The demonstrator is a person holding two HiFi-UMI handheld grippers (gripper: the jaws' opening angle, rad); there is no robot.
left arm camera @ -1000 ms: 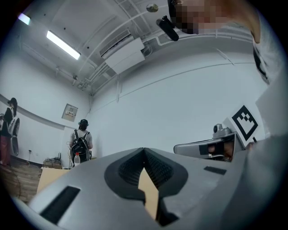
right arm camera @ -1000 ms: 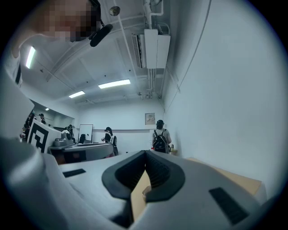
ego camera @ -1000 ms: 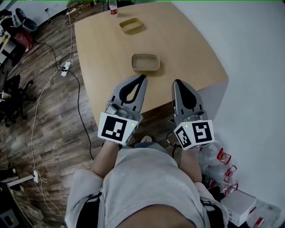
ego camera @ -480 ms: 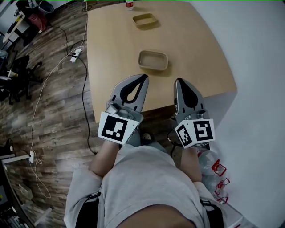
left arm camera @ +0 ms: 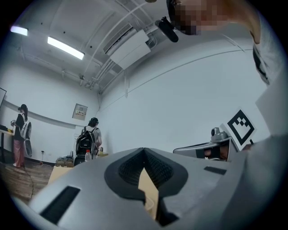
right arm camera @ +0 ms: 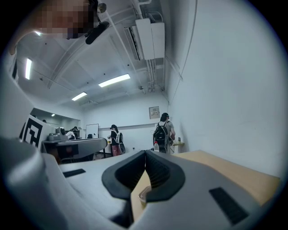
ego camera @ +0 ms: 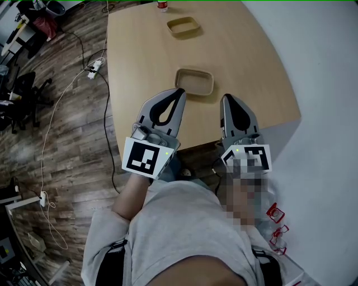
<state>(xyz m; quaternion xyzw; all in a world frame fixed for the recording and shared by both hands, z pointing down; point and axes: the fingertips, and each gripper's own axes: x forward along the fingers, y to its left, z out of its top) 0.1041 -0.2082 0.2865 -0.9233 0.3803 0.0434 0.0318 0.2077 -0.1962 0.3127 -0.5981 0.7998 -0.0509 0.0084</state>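
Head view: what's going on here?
A person stands at the near edge of a wooden table with a hand-held gripper in each hand. The left hand-held gripper and the right hand-held gripper are both shut and hold nothing. Both point toward the nearer tray, which is empty, with their tips close to it. A farther tray and a bottle sit beyond.

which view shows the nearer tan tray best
The head view: the nearer tan tray shows almost whole, from above, on the table. Each gripper view catches only a sliver of its rim past the jaws.
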